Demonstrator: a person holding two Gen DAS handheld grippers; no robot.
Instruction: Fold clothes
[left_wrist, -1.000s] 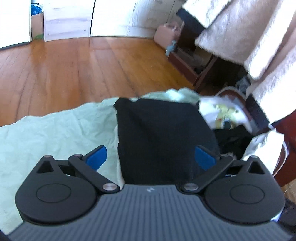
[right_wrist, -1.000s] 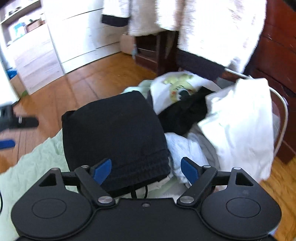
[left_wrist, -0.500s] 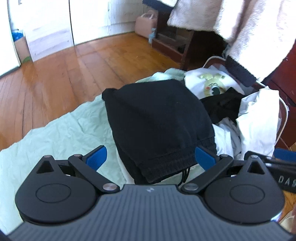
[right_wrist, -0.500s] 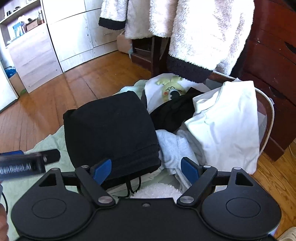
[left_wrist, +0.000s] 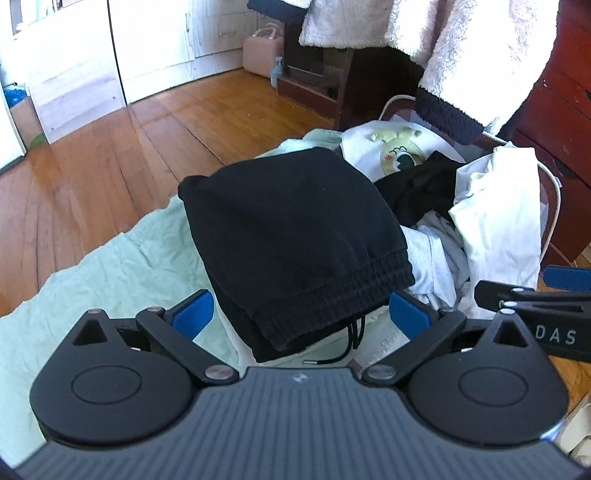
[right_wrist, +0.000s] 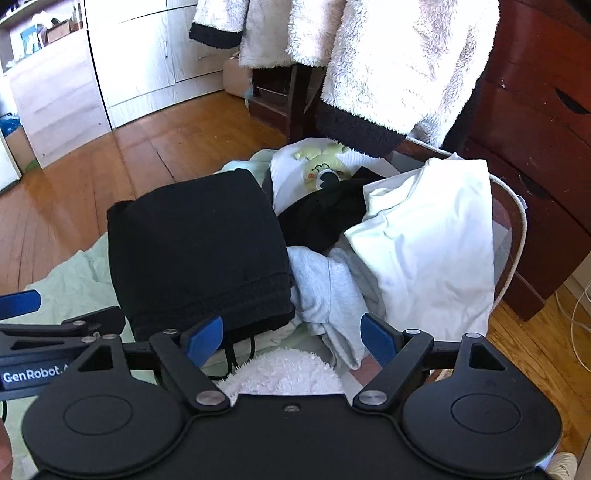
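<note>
Folded black sweatpants (left_wrist: 291, 236) lay on the pale green sheet (left_wrist: 110, 273), beside the laundry basket (right_wrist: 517, 206).
Both claws, left claw (left_wrist: 301, 314) and right claw (right_wrist: 293, 338), hung spread and empty. The pants looked soft and floppy, best pinched at the waistband. Only the right view showed fluffy white cloth (right_wrist: 284, 373).

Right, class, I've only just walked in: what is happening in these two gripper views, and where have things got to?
A person is folding laundry with a handheld gripper in each hand. The left gripper and the right gripper are both open and hold nothing. A folded black garment with a ribbed waistband and drawstring lies on a pale green sheet. Beside it sits a basket heaped with unfolded clothes, among them a white shirt and a grey garment. Neither gripper touches any cloth.
</note>
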